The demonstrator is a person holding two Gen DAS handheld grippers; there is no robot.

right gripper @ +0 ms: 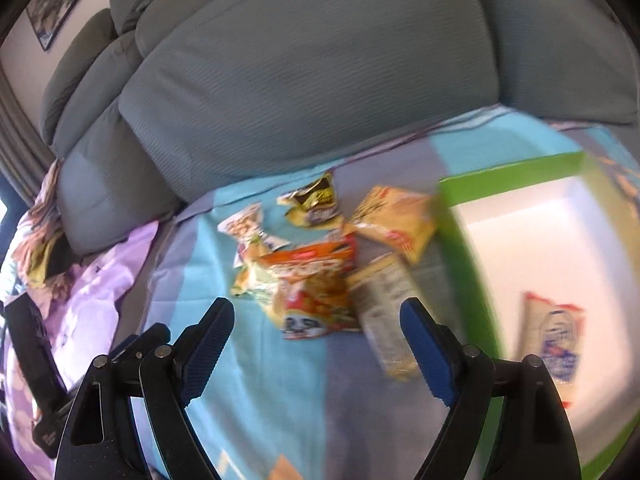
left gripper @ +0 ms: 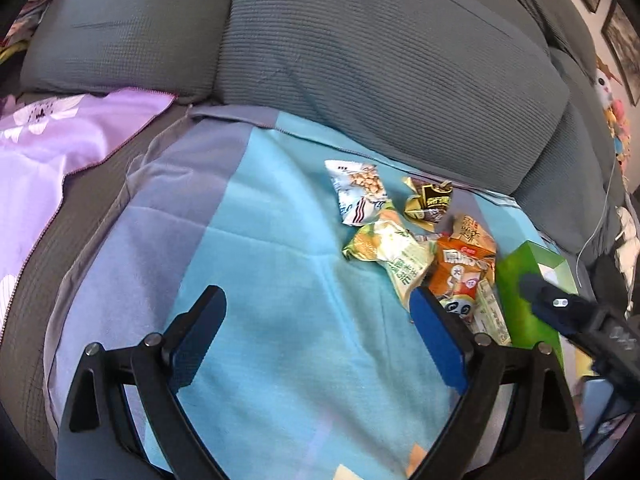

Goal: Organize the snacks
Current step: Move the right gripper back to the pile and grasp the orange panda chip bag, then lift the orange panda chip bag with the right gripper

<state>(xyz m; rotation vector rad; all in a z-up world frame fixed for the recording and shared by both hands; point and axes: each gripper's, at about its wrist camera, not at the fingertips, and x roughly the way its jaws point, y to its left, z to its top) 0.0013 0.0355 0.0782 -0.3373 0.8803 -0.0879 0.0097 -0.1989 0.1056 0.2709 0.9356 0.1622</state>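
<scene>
A heap of snack packets lies on a blue and grey cloth (left gripper: 280, 280): a white peanut packet (left gripper: 358, 192), a gold-brown one (left gripper: 428, 200), a green-yellow one (left gripper: 394, 254) and an orange one (left gripper: 460, 276). My left gripper (left gripper: 318, 300) stands open over bare cloth, left of the heap, with nothing between its fingers. My right gripper (right gripper: 318, 312) is open too, just short of the orange packet (right gripper: 316, 280) and a pale long packet (right gripper: 386, 304). In the left wrist view it reaches in over the green box (left gripper: 520, 280). That box (right gripper: 500, 176) holds one white, blue and red packet (right gripper: 556, 340).
Grey sofa back cushions (left gripper: 360, 60) rise right behind the snacks. A lilac flowered cover (left gripper: 52, 140) lies to the left of the cloth. Framed pictures (left gripper: 624, 44) and soft toys (left gripper: 616, 120) are at the far right wall.
</scene>
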